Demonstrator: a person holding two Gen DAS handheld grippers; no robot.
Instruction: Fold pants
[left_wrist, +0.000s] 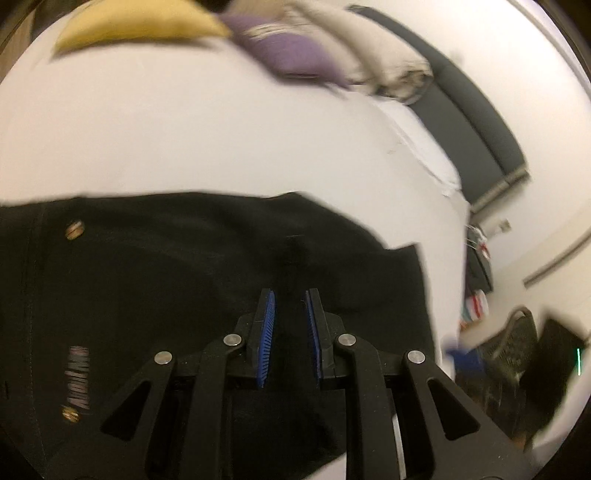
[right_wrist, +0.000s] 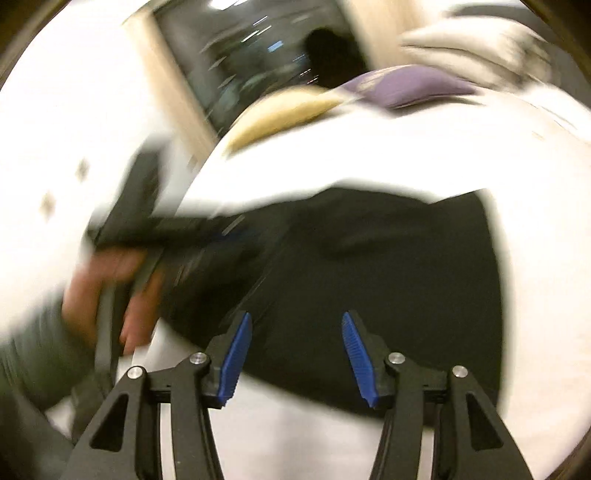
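Note:
Black pants (left_wrist: 184, 277) lie flat on a white bed sheet (left_wrist: 184, 140). They have metal buttons and a small printed label near their left side. My left gripper (left_wrist: 290, 299) hovers over the pants with its blue pads a narrow gap apart and nothing between them. In the right wrist view the pants (right_wrist: 369, 266) spread across the middle. My right gripper (right_wrist: 297, 325) is wide open above their near edge and holds nothing. The left gripper's body and the hand holding it (right_wrist: 110, 280) show blurred at the left.
A yellow cushion (left_wrist: 140, 26), a purple cushion (left_wrist: 291, 51) and a beige pillow (left_wrist: 369, 62) lie at the far end of the bed. A dark headboard (left_wrist: 476, 110) runs along the right. Clutter and a chair (left_wrist: 517, 350) stand beside the bed. A dark window (right_wrist: 258, 55) is behind.

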